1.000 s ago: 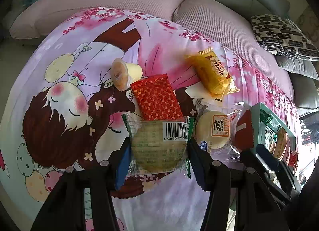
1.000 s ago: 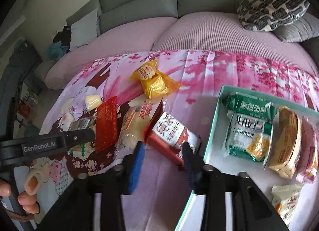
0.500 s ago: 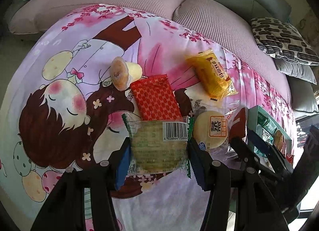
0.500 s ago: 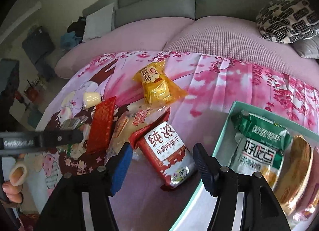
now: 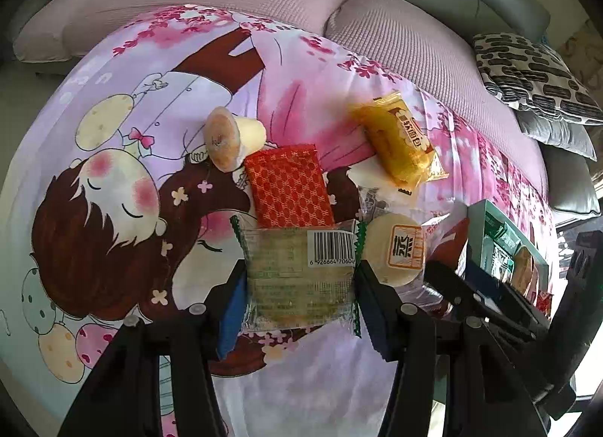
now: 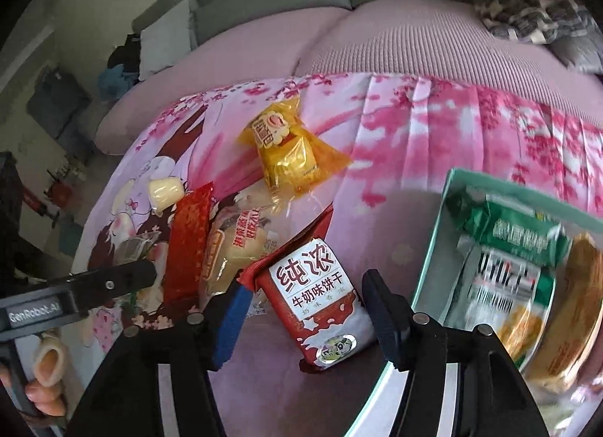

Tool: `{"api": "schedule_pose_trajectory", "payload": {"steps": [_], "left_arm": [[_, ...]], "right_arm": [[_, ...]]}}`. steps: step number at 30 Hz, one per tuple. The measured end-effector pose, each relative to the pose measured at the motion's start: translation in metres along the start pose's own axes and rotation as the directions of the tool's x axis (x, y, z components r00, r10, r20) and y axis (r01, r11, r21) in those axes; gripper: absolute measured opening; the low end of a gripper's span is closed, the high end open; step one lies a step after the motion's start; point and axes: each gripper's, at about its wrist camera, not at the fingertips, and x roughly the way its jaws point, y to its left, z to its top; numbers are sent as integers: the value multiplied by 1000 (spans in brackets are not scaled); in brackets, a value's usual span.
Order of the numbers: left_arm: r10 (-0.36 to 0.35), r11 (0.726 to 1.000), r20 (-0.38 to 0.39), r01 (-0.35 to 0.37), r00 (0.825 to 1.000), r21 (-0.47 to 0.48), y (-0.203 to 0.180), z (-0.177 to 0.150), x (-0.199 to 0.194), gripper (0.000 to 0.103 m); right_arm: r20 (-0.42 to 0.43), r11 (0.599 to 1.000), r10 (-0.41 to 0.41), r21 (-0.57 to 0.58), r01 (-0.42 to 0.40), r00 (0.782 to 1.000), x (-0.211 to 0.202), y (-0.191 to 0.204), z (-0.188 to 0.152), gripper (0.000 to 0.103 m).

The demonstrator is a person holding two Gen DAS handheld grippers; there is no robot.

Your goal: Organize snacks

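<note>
My left gripper (image 5: 301,305) is shut on a clear, green-edged pastry packet (image 5: 297,278) with a barcode, low over the cartoon cloth. My right gripper (image 6: 305,318) straddles a red and white biscuit packet (image 6: 316,297) lying beside the teal box (image 6: 433,248). Its jaws are closing. The right pad is at the packet's edge, while a gap shows at the left pad. Loose on the cloth are a red patterned packet (image 5: 288,188), a jelly cup (image 5: 226,139), a yellow bread packet (image 5: 401,143) and a round bun packet (image 5: 395,252).
The teal box holds a green snack bag (image 6: 516,241) and several other packets. A pink sofa seat (image 5: 414,45) and a patterned cushion (image 5: 535,75) lie beyond the cloth. A person's hand (image 6: 45,369) grips the left tool's handle at the lower left.
My right gripper has come forward and down over the biscuit packet, so the packet now lies between its fingers. Its jaws widened, then narrowed a little. The left gripper and its packet have kept still.
</note>
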Motion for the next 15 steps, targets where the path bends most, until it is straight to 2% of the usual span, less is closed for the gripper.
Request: {"api": "schedule_pose_trajectory", "payload": {"steps": [5,7,11,15], "left_arm": [[-3,1000,-18,3,1000,-7,1,-1,6,57],[-3,1000,-27,2,1000,-11,2,-1,8,57],[-14,1000,-29,14,999,-12,2,-2,8,57],[-22,1000,-33,22,999,-10,2,-2,9,57]], "right_arm": [[-7,1000,3,29,-3,1000,-4,3,-12,63],[-6,999,-22,34,22,1000,-6,6,-16,62],[-8,996,-90,24,91,996,-8,14,-23,53],[4,992,-112,54,112,994,-8,11,-30,42]]}}
